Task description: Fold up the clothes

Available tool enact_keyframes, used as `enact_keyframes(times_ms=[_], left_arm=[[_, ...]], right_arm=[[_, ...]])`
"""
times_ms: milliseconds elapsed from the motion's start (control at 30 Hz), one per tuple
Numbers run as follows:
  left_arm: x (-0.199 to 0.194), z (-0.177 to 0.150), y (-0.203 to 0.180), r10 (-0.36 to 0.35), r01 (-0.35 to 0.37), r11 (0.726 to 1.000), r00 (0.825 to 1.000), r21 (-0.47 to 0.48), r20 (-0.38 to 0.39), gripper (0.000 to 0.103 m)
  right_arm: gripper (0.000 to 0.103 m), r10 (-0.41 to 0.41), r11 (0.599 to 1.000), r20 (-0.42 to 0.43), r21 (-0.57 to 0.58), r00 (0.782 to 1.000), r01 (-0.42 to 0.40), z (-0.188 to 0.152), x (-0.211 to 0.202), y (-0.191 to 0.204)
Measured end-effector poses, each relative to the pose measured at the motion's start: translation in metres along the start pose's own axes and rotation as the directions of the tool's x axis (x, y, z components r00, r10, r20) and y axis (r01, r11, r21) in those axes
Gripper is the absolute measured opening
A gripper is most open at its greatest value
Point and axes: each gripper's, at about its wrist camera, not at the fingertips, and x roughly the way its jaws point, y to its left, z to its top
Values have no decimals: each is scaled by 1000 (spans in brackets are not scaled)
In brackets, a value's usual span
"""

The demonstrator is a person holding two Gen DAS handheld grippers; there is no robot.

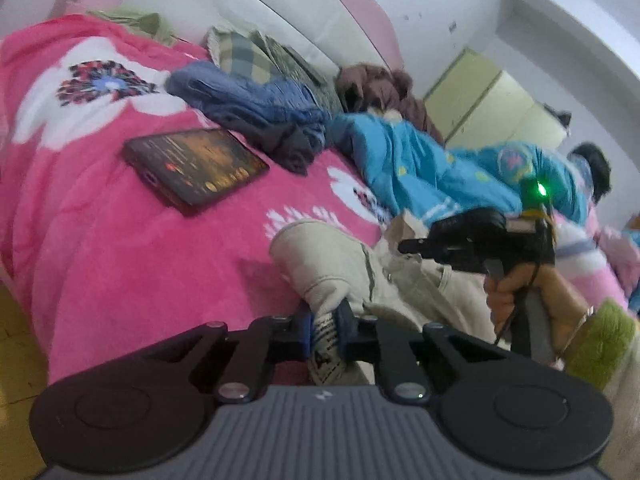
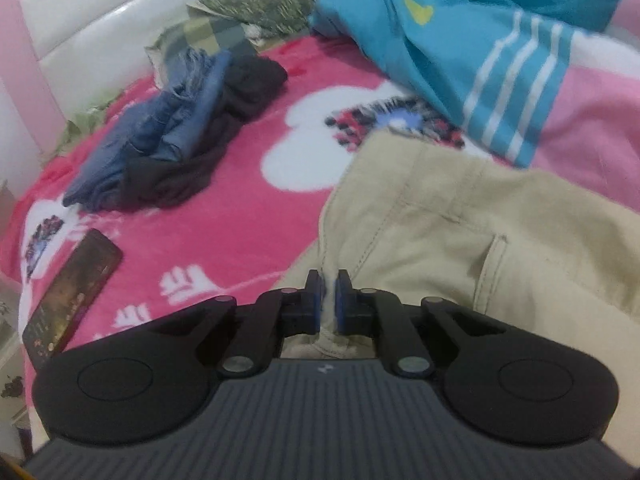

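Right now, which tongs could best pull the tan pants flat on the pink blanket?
Probably the right tongs. They pinch the beige pants at an edge with the wide flat part spread ahead. The left tongs only pinch a bunched end. Both are shut on the pants, over the pink blanket.

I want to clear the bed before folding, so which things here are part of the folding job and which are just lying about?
In the job:
- beige trousers, pinched by both grippers
- left gripper
- right gripper
- blue and dark folded clothes
- turquoise garment

Just lying about:
- phone
- checked pillow
- pink blanket underneath
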Motion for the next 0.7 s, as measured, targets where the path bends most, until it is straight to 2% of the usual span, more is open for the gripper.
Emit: enact_keyframes(times_ms=[100, 200, 300, 400, 467, 500, 533, 633, 700], left_arm=[[-3, 2, 2, -1, 1, 1000, 1000, -2, 5, 12], [0, 0, 5, 15, -15, 1000, 1000, -7, -6, 12], [7, -2, 10, 22, -23, 1000, 999, -14, -31, 15], [3, 0, 12, 16, -16, 1000, 999, 2, -46, 25], [-5, 2, 11, 22, -21, 1000, 999, 13, -40, 33], [-11, 2, 9, 40, -39, 999, 999, 29, -24, 43], [-18, 3, 7, 58, -58, 997, 998, 47, -6, 48], [-36, 5, -3, 91, -95, 990, 995, 104, 42, 49], [-42, 9, -15, 88, -95, 986, 995, 139, 54, 49]], right_arm=[[5, 48, 998, 40, 34, 998, -49, 8, -3, 2], [5, 51, 995, 9, 83, 999, -52, 6, 22, -4], [13, 128, 976, 22, 174, 992, -130, -3, 41, -21], [25, 224, 928, 67, 291, 972, -233, -7, 28, -40], [32, 235, 914, 101, 316, 967, -255, -10, 5, -47], [33, 238, 913, 129, 310, 963, -267, -13, -14, -50], [36, 246, 911, 157, 299, 957, -283, -19, -35, -53], [45, 267, 912, 226, 257, 937, -321, -53, -111, -70], [48, 229, 927, 258, 237, 938, -291, -88, -165, -87]])
